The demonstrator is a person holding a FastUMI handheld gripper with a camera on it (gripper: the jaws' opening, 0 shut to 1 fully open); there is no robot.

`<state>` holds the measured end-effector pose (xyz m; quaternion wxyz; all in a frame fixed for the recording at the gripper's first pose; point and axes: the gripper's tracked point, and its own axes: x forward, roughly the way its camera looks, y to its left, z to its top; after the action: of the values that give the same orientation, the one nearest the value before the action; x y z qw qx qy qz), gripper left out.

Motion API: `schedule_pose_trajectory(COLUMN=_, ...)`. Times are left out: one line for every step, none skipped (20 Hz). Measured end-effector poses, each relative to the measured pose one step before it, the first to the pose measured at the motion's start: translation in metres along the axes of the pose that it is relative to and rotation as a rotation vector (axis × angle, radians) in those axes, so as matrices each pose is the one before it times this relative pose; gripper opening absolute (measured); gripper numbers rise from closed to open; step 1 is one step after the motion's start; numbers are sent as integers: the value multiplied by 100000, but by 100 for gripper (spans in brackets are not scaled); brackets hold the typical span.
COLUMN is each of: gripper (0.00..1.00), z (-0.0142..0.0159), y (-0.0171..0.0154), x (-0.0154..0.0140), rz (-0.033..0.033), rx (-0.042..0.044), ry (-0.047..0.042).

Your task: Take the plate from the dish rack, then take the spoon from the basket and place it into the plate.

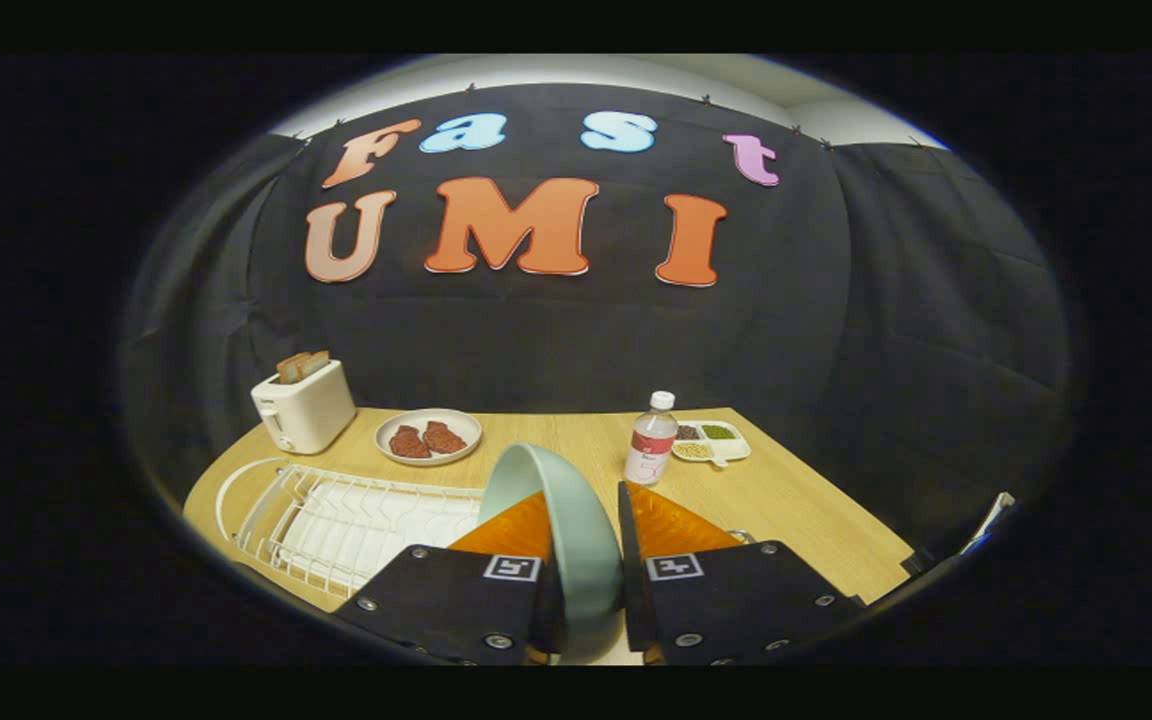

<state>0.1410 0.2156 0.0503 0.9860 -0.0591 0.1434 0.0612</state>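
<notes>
Wooden counter (796, 500) under black cloth: the fingers (584, 545) are clamped on the plate (561, 530), lifted edge-on above it, with the white rack (356, 520) at 9 o'clock. Plate out, I judge; setting it down and fetching the spoon remain. It looks pale green, glossy and deep-rimmed.

The bottle (650, 440) stands upright as the landmark, mid-table and just beyond the fingertips. Beside it on the far side sits a divided snack tray (712, 442), nearly touching. Away from the bottle toward the toaster (303, 405) lies a plate of meat (429, 436), with bare wood (556, 435) between them, a passable lane. The white dish rack (356, 525) blocks the near side below the toaster. The gripper (581, 520) clamps the green plate (561, 530), which stands on edge and hides ground ahead.
</notes>
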Motion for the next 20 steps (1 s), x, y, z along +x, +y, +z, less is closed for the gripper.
schedule_pose_trajectory(gripper=24, z=-497, y=53, x=-936, rz=1682, rx=1025, ry=165)
schedule_pose_trajectory(gripper=24, z=-489, y=75, x=-969, rz=1402, rx=1201, ry=121)
schedule_pose_trajectory(gripper=24, z=-626, y=135, x=-872, rz=1772, rx=1451, ry=390)
schedule_pose_trajectory(gripper=24, z=-744, y=292, x=-881, rz=2178, rx=2079, ry=1098)
schedule_pose_trajectory(gripper=24, z=-837, y=354, x=-774, rz=2548, rx=2470, ry=1270)
schedule_pose_trajectory(gripper=24, z=-898, y=361, x=-754, rz=2508, rx=2607, ry=1376)
schedule_pose_trajectory(gripper=24, z=-878, y=259, x=-617, rz=2373, rx=2344, ry=1106)
schedule_pose_trajectory(gripper=24, z=-894, y=349, x=-619, rz=2068, rx=1900, ry=789)
schedule_pose_trajectory(gripper=24, z=-1021, y=181, x=-670, rz=1824, rx=1275, ry=862)
schedule_pose_trajectory(gripper=24, z=-1050, y=109, x=-480, rz=1308, rx=1875, ry=924)
schedule_pose_trajectory(gripper=24, z=-1156, y=7, x=-245, rz=1235, rx=2601, ry=1265)
schedule_pose_trajectory(gripper=24, z=-1190, y=28, x=-251, rz=1417, rx=3046, ry=1326)
schedule_pose_trajectory(gripper=24, z=-1294, y=15, x=-196, rz=1228, rx=3385, ry=1357)
schedule_pose_trajectory(gripper=24, z=-1317, y=-15, x=-113, rz=1521, rx=2935, ry=1529)
schedule_pose_trajectory(gripper=24, z=-1311, y=-186, x=-132, rz=1046, rx=3160, ry=1619)
schedule_pose_trajectory(gripper=24, z=-1246, y=-238, x=29, rz=903, rx=2931, ry=1600)
schedule_pose_trajectory(gripper=24, z=-1208, y=-358, x=44, rz=414, rx=2648, ry=1661)
schedule_pose_trajectory(gripper=24, z=-976, y=-449, x=84, rz=477, rx=2146, ry=1223)
schedule_pose_trajectory(gripper=24, z=-675, y=-293, x=405, rz=98, rx=1984, ry=927)
schedule_pose_trajectory(gripper=24, z=-610, y=-358, x=455, rz=78, rx=1578, ry=839)
